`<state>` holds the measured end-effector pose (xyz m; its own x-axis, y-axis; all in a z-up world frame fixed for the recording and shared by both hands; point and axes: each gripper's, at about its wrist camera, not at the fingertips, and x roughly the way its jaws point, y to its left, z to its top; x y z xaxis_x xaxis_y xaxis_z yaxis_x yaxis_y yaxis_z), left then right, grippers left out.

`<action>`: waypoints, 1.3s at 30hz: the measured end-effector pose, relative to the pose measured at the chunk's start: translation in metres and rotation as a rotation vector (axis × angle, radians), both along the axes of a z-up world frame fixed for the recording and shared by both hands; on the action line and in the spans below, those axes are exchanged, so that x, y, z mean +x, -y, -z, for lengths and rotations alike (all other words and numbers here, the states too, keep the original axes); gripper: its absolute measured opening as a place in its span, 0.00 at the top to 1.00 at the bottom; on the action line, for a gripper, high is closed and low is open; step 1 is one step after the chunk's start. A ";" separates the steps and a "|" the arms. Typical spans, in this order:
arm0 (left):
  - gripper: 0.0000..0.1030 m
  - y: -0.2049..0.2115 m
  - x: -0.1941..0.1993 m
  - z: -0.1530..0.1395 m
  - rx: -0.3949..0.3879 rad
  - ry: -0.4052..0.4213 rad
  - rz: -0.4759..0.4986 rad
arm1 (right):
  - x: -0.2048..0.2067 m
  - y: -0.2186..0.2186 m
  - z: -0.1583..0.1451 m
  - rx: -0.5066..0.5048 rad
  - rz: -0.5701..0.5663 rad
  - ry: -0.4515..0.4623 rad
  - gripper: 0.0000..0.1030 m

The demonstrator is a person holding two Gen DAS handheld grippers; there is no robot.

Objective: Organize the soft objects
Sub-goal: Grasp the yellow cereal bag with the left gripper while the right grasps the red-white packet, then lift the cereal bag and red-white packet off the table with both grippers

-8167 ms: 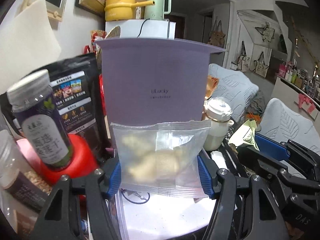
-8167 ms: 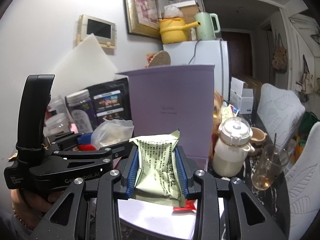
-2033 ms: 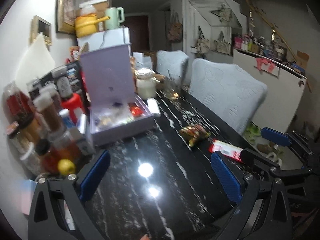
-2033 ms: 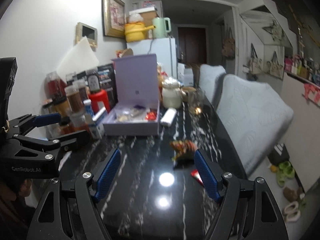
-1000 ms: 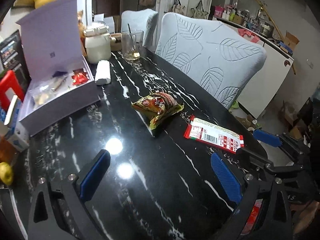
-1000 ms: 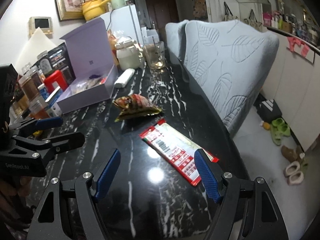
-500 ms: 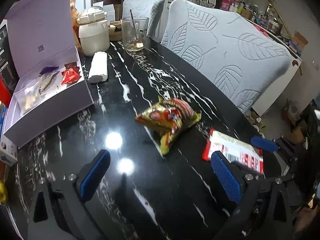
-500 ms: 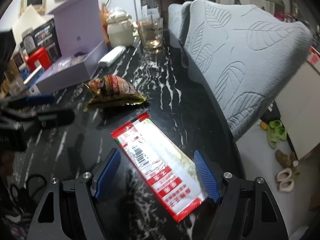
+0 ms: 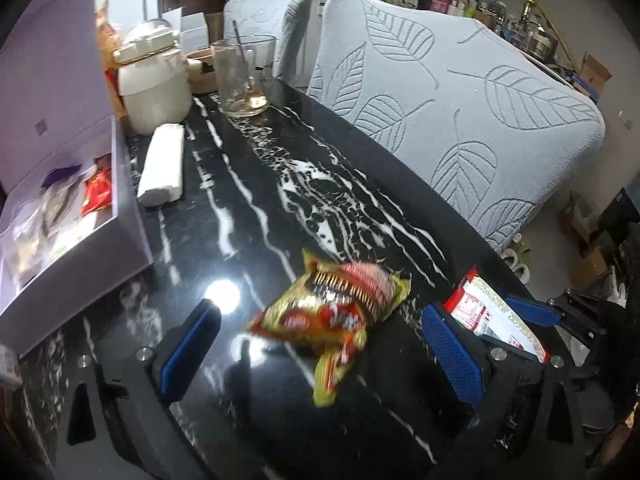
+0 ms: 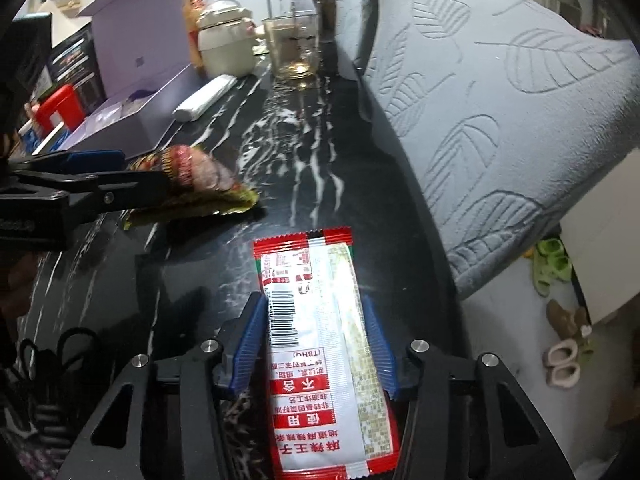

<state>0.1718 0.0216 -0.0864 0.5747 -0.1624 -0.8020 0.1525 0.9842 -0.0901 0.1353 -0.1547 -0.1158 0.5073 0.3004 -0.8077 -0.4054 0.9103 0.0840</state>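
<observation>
A crumpled yellow-red snack bag (image 9: 336,312) lies on the black marble table (image 9: 280,200), between the wide-open fingers of my left gripper (image 9: 320,352); neither pad touches it. It also shows in the right wrist view (image 10: 192,184). A flat red-and-white packet (image 10: 316,328) lies near the table's right edge. My right gripper (image 10: 314,344) straddles it, its pads drawn in against the packet's long sides. The packet also shows in the left wrist view (image 9: 492,312). The open purple box (image 9: 76,216) at the left holds several packets.
A white roll (image 9: 162,164), a white jar (image 9: 154,80) and a glass with a spoon (image 9: 244,76) stand behind the box. Two leaf-patterned chairs (image 9: 460,112) line the table's right edge. Jars and a red container (image 10: 60,108) crowd the far left.
Both grippers have come down and forward onto the table. The left one now frames the snack bag; the right one has narrowed around the red-and-white packet.
</observation>
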 end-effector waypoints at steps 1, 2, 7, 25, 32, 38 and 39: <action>0.01 0.001 0.003 0.001 0.000 -0.001 0.005 | 0.000 0.003 0.000 0.003 0.006 -0.002 0.53; 0.01 0.002 0.006 0.003 0.001 -0.003 0.012 | 0.000 0.004 0.000 0.004 0.009 -0.003 0.53; 0.01 0.008 0.018 0.014 0.005 -0.048 0.045 | 0.000 0.014 0.000 0.003 0.051 -0.015 0.53; 0.46 0.025 0.028 0.037 0.028 -0.098 0.101 | 0.006 0.046 0.006 0.017 0.157 -0.050 0.27; 0.47 0.042 0.012 0.033 0.005 -0.110 0.144 | 0.006 0.063 0.012 0.066 0.192 -0.086 0.30; 0.49 0.057 -0.005 0.030 -0.017 -0.115 0.157 | 0.001 0.079 0.008 0.097 0.224 -0.080 0.56; 0.50 0.057 -0.006 0.030 -0.025 -0.118 0.152 | -0.001 0.079 0.007 0.099 0.225 -0.076 0.57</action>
